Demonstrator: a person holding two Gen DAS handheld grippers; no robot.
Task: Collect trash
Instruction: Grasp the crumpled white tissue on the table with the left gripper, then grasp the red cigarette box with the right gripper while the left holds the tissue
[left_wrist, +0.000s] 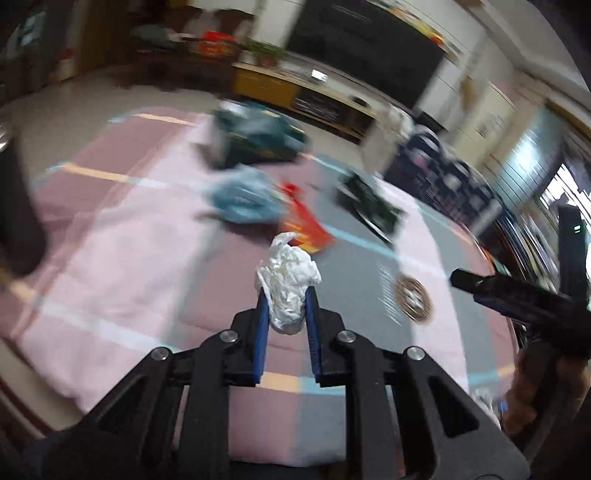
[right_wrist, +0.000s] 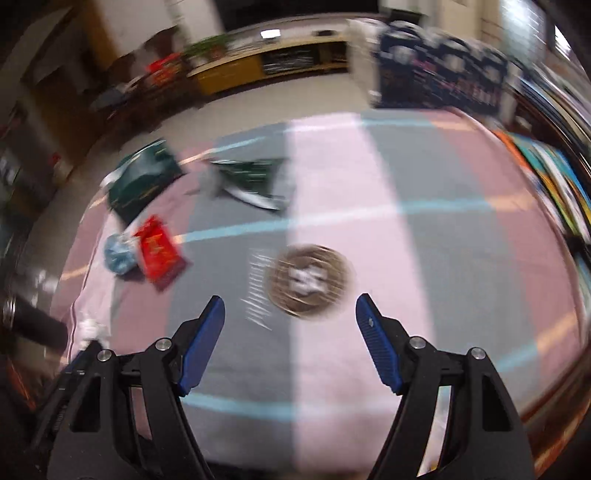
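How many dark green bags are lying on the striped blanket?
2. One dark green bag lies at the far left edge of the striped blanket; the other dark green wrapper lies just right of it. More may be hidden.

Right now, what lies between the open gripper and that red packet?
In the right wrist view, only bare striped cloth separates the right gripper from the red packet; the round brown-and-white packet lies directly ahead instead.

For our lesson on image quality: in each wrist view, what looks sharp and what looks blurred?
Left wrist: left gripper and its white wad sharp, wrappers and room smeared. Right wrist: right gripper sharp, round disc and cloth streaked, edges bent by the fisheye.
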